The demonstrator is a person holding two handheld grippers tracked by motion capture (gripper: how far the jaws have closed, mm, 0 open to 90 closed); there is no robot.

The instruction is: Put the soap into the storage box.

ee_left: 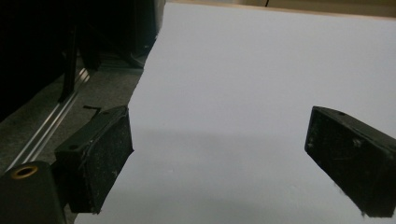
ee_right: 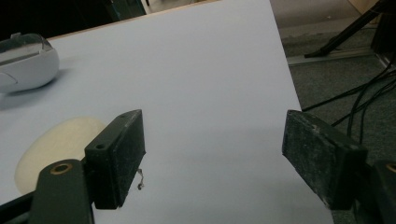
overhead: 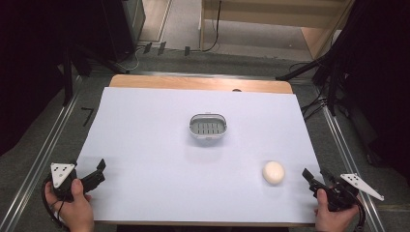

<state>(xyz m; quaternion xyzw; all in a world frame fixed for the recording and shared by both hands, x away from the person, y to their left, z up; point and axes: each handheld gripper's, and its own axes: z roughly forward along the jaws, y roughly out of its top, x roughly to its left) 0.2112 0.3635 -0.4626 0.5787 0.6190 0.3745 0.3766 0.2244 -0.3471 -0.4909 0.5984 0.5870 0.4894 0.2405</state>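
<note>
A cream oval soap bar point(overhead: 273, 172) lies on the white table sheet point(overhead: 159, 145) at the front right. A grey-white soap dish point(overhead: 208, 125) with a slotted floor sits near the middle. My right gripper point(overhead: 314, 177) rests at the front right edge, open and empty, a short way right of the soap. In the right gripper view the soap point(ee_right: 56, 144) shows behind the left jaw and the dish point(ee_right: 25, 60) lies farther off at the upper left. My left gripper point(overhead: 99, 171) sits at the front left corner, open with nothing but bare sheet between its jaws point(ee_left: 219, 163).
The wooden table edge point(overhead: 200, 83) runs along the back. Metal rails point(overhead: 46, 145) flank the table on both sides. Black stands and cables point(overhead: 321, 92) crowd the floor at the right, and dark equipment stands at the back left.
</note>
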